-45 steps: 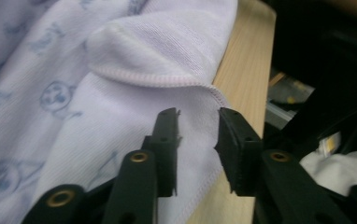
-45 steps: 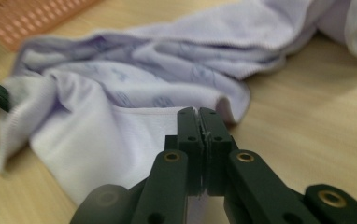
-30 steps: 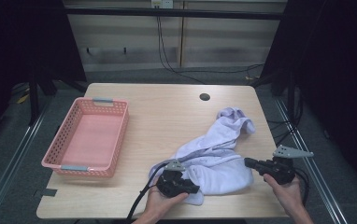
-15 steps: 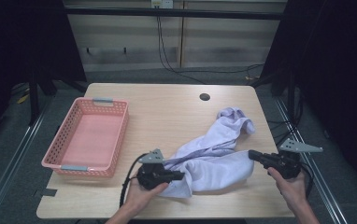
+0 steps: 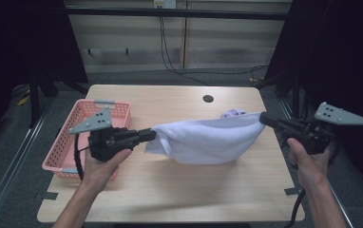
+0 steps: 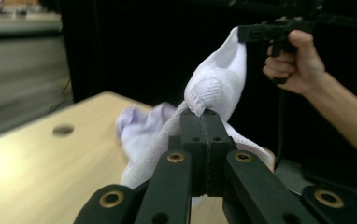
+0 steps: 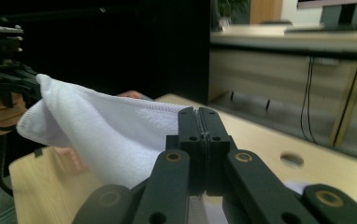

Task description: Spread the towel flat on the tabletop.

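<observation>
**White towel stretched in the air between two clamped grippers**

The left gripper (image 5: 152,134) points toward the table's middle with its jaws pressed together on one corner of the white towel (image 5: 207,139). In the left gripper view that corner bunches just above the jaw tips, the terry weave showing where it is pinched (image 6: 203,100). The jaws have just been closing, with the cloth between them.

The right gripper (image 5: 263,118) is likewise closed tight on the opposite corner; in the right gripper view the hemmed edge of the towel runs straight into the seam between the two jaws (image 7: 199,122).

The towel hangs between them above the wooden table (image 5: 170,190), sagging in the middle, its far end trailing down toward the tabletop behind. A pink basket (image 5: 70,142) sits at the table's left edge, behind the left hand (image 5: 101,164). The right hand (image 5: 308,164) grips its tool beyond the table's right edge.
</observation>
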A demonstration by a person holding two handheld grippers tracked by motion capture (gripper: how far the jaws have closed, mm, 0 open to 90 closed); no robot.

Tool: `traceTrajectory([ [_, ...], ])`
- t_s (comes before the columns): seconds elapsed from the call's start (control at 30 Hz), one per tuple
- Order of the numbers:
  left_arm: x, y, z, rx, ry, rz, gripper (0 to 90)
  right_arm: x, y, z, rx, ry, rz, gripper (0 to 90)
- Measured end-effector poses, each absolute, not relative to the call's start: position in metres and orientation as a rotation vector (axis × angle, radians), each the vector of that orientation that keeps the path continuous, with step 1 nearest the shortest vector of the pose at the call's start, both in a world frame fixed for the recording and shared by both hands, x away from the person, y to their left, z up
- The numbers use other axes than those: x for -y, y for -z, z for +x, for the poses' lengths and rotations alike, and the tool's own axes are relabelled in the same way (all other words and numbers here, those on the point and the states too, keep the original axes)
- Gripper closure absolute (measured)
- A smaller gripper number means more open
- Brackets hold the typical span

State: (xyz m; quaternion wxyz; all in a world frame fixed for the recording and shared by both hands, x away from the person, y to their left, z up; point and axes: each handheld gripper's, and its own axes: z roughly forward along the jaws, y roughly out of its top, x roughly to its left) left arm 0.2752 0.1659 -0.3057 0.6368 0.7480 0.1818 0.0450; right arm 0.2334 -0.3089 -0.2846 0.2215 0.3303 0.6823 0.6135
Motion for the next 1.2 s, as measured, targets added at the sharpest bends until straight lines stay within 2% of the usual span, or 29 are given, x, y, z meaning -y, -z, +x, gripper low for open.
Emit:
traceTrajectory([
  [0.1, -0.178, 0.282, 0.255, -0.316, -0.112, 1.672, 90.0, 0.306, 0.263, 0.216, -1.863, -1.739, 0.836, 89.3],
  [0.27, -0.181, 0.298, 0.23, -0.287, -0.052, 1.729, 89.9, 0.306, 0.273, 0.182, -1.904, -1.726, 0.807, 89.3],
  [0.3, -0.179, 0.327, 0.213, -0.262, 0.026, 1.778, 89.9, 0.307, 0.299, 0.162, -1.95, -1.705, 0.834, 89.3],
  [0.33, -0.179, 0.327, 0.213, -0.262, 0.026, 1.778, 89.8, 0.307, 0.299, 0.162, -1.95, -1.705, 0.834, 89.3],
  [0.47, -0.179, 0.379, 0.182, -0.253, 0.167, 1.849, 88.8, 0.312, 0.365, 0.118, -2.067, -1.707, 0.957, 89.0],
  [0.5, -0.18, 0.386, 0.178, -0.266, 0.172, 1.85, 85.5, 0.311, 0.376, 0.107, -2.099, -1.689, 0.956, 88.5],
  [0.53, -0.182, 0.392, 0.178, -0.275, 0.2, 1.854, 80.2, 0.311, 0.385, 0.098, -2.122, -1.669, 0.979, 83.9],
  [0.57, -0.183, 0.398, 0.179, -0.288, 0.216, 1.854, 77.7, 0.311, 0.391, 0.092, -2.139, -1.645, 1.015, 73.8],
  [0.6, -0.183, 0.403, 0.183, -0.32, 0.227, 1.854, 75.6, 0.312, 0.394, 0.09, -2.151, -1.629, 1.036, 69.4],
  [0.63, -0.183, 0.407, 0.188, -0.343, 0.251, 1.861, 70.9, 0.315, 0.397, 0.091, -2.13, -1.619, 1.045, 66.0],
  [0.73, -0.176, 0.421, 0.205, -0.416, 0.216, 1.924, 71.2, 0.318, 0.407, 0.111, -2.134, -1.568, 1.101, 62.7],
  [0.97, -0.135, 0.458, 0.25, -0.497, 0.211, 2.053, 78.7, 0.302, 0.431, 0.182, -2.231, -1.432, 1.131, 59.6],
  [1.1, -0.114, 0.478, 0.271, -0.545, 0.204, 2.129, 79.5, 0.283, 0.446, 0.217, -2.303, -1.348, 1.124, 58.8],
  [1.2, -0.108, 0.49, 0.283, -0.576, 0.165, 2.172, 78.4, 0.268, 0.461, 0.231, -2.363, -1.284, 1.118, 57.3],
])
